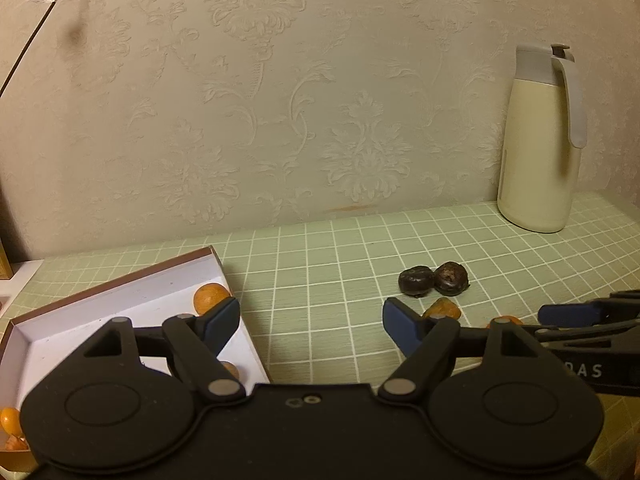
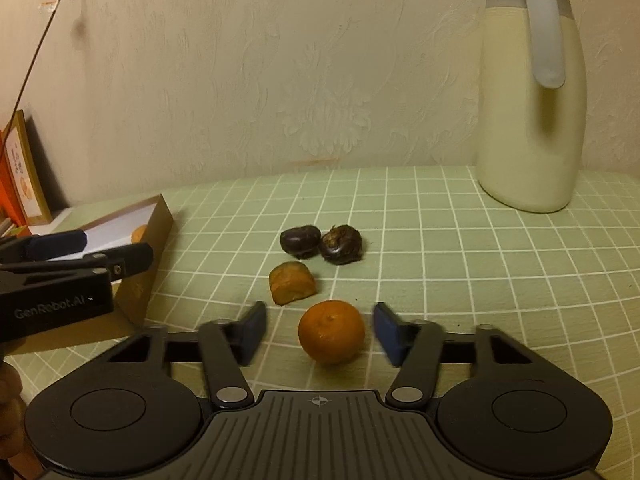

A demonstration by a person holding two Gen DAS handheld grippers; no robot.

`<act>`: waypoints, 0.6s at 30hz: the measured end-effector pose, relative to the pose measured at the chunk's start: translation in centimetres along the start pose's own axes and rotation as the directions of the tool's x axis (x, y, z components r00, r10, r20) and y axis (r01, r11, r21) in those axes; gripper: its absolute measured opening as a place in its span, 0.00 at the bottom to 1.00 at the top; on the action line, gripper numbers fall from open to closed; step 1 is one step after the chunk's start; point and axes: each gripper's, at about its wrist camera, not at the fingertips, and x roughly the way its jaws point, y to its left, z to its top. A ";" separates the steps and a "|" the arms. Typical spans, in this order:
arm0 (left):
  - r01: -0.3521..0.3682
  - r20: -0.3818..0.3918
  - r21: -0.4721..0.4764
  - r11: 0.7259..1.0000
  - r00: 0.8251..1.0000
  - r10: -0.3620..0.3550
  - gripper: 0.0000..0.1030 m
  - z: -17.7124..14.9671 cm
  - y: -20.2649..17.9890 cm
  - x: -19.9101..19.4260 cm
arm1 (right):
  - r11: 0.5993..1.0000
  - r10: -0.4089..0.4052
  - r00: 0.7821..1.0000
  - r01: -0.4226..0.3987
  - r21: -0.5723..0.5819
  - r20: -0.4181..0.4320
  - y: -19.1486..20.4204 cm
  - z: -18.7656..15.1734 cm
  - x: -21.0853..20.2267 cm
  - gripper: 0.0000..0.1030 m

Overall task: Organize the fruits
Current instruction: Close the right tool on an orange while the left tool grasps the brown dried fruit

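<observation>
**fruitsort_newbie:** So where's the fruit at right now?

**gripper_gal:** The mandarin [image 2: 331, 331] sits on the green checked tablecloth [image 2: 460, 272], towards its near edge, right between the blue pads of the right gripper [image 2: 320, 332]. Pads aren't touching it, there's a gap on both sides, so that gripper's unclosed with nothing held. Just behind the mandarin is a brownish-orange fruit chunk [image 2: 292, 282] (can't tell what it is exactly), and behind that two dark wrinkled fruits [image 2: 320, 242] touching each other. Cream thermos jug [image 2: 528, 120] stands at the far right by the wall.

**fruitsort_newbie:** And the other one?

**gripper_gal:** The left gripper [image 1: 312, 322] hangs wide apart and empty, half over the right edge of the white-lined box [image 1: 120, 300] at the cloth's left side. The box already has a few orange fruits [image 1: 210, 298] in it, so I'd guess that's where the mandarin goes.

**fruitsort_newbie:** Tips for the grab?

**gripper_gal:** Keep the mandarin centred, pads at its widest part, squeeze gently since the skin's soft and round things roll. Lift straight up before swinging left, so you don't nudge the chunk behind, and mind the left gripper parked at the box.
</observation>
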 end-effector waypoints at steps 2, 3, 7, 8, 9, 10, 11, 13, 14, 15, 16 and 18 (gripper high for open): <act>0.000 -0.001 -0.004 1.000 1.000 0.000 0.69 0.0 0.0 0.1 | 1.000 -0.003 1.000 0.003 0.004 -0.007 -0.1 0.0 0.4 0.50; -0.001 -0.001 -0.003 1.000 1.000 0.001 0.69 0.0 0.0 0.1 | 1.000 0.001 1.000 -0.001 0.012 -0.013 -0.2 -0.1 0.5 0.50; 0.003 -0.004 0.003 1.000 1.000 -0.003 0.68 -0.1 -0.2 0.2 | 1.000 -0.005 0.999 0.006 0.023 -0.035 -0.3 -0.2 1.2 0.50; 0.005 -0.005 0.007 1.000 1.000 -0.005 0.68 -0.1 -0.3 0.3 | 1.000 -0.004 0.999 0.005 0.026 -0.036 -0.3 -0.2 1.3 0.50; 0.009 -0.006 0.011 1.000 1.000 -0.009 0.68 -0.1 -0.3 0.3 | 1.000 -0.006 0.999 0.006 0.024 -0.037 -0.3 -0.2 1.3 0.50; 0.012 -0.008 0.016 1.000 1.000 -0.012 0.67 -0.2 -0.4 0.3 | 1.000 -0.010 0.999 0.011 0.016 -0.038 -0.2 -0.2 1.4 0.50; 0.016 -0.012 0.020 1.000 1.000 -0.016 0.66 -0.2 -0.6 0.5 | 1.000 -0.013 0.999 0.014 0.014 -0.041 -0.2 -0.3 1.5 0.50; 0.021 -0.017 0.026 0.999 1.000 -0.020 0.65 -0.3 -0.8 0.7 | 1.000 -0.020 0.999 0.020 0.011 -0.040 -0.2 -0.3 1.7 0.50; 0.023 -0.019 0.029 0.999 1.000 -0.022 0.64 -0.3 -0.9 0.9 | 1.000 -0.021 0.999 0.022 0.011 -0.039 -0.3 -0.2 1.8 0.48; 0.025 -0.024 0.030 0.999 0.999 -0.025 0.63 -0.3 -1.1 1.0 | 1.000 -0.023 0.999 0.023 0.014 -0.036 -0.4 -0.2 1.8 0.43; 0.028 -0.029 0.030 0.999 0.999 -0.027 0.62 -0.4 -1.1 1.3 | 0.999 -0.030 0.999 0.030 0.013 -0.035 -0.5 -0.1 1.8 0.39; 0.030 -0.038 0.034 0.999 0.999 -0.029 0.61 -0.5 -1.4 1.8 | 0.999 -0.028 0.999 0.029 0.017 -0.036 -0.7 -0.1 2.0 0.38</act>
